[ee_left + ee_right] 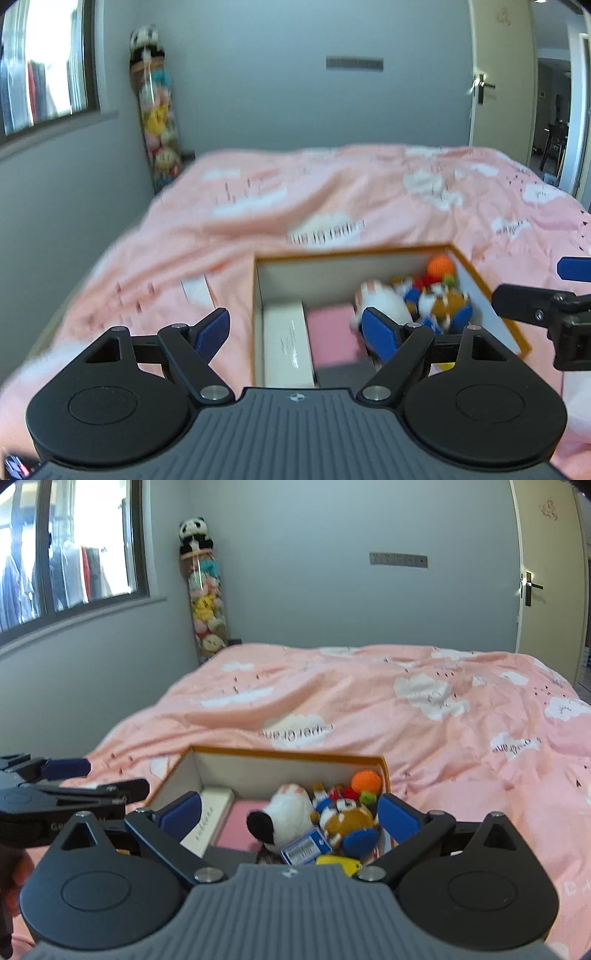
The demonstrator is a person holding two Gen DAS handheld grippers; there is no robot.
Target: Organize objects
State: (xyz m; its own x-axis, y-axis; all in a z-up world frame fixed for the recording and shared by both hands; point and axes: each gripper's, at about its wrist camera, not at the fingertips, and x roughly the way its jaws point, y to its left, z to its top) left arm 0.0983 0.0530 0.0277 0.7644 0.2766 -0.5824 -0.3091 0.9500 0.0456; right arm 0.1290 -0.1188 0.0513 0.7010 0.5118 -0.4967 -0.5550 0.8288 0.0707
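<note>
An orange-rimmed cardboard box [476,280] [288,755] sits on the pink bed. Inside lie a white plush toy [291,812] [384,302], a brown and white plush [349,821], an orange ball [365,781] [439,265], a white flat box [286,343] [210,821], a pink item [240,825] and a blue-white card [306,847]. My left gripper [295,332] is open and empty above the box's left part. My right gripper [290,812] is open and empty above the box; it also shows at the right edge of the left wrist view [535,295].
The pink cloud-print duvet [406,709] covers the bed. A tall tube of plush toys [207,602] stands in the far corner by the window [66,550]. A door [546,583] is at the right.
</note>
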